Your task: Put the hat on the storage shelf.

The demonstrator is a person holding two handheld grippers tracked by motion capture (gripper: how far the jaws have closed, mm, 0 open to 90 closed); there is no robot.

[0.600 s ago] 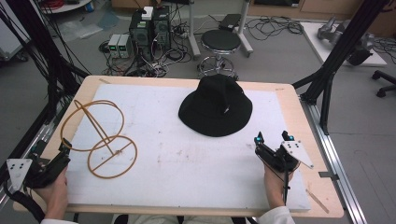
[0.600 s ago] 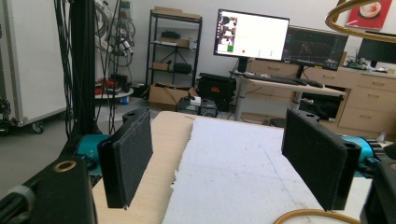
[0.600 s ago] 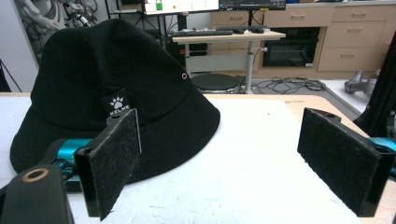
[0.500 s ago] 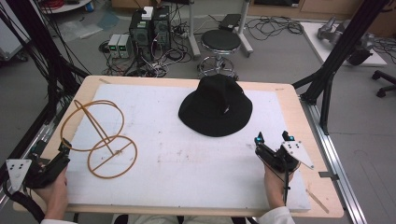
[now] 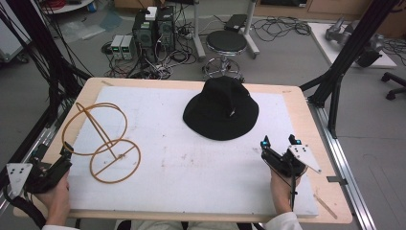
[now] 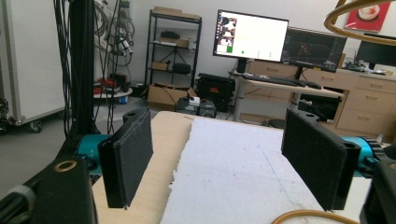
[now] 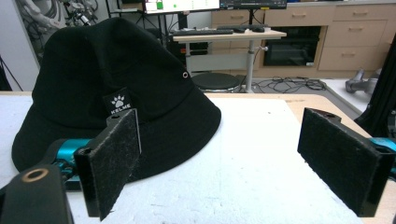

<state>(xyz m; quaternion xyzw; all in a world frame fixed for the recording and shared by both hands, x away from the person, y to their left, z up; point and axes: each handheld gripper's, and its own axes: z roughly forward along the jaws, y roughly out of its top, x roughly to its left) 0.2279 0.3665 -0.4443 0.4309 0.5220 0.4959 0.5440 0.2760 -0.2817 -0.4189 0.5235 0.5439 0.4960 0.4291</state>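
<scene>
A black bucket hat with a small paw label lies brim-down on the far middle of the white mat. In the right gripper view the hat sits just ahead and to the left of my right gripper, whose jaws stand wide open and hold nothing. A golden wire stand made of two rings rests on the mat's left side. From above, my right gripper is near the mat's right edge, short of the hat's brim. My left gripper is open at the left edge beside the stand; its own view shows wire low right.
The mat lies on a wooden table framed by black struts. A stool, computer boxes and floor cables sit beyond the far edge. A metal rail runs along the table's right side.
</scene>
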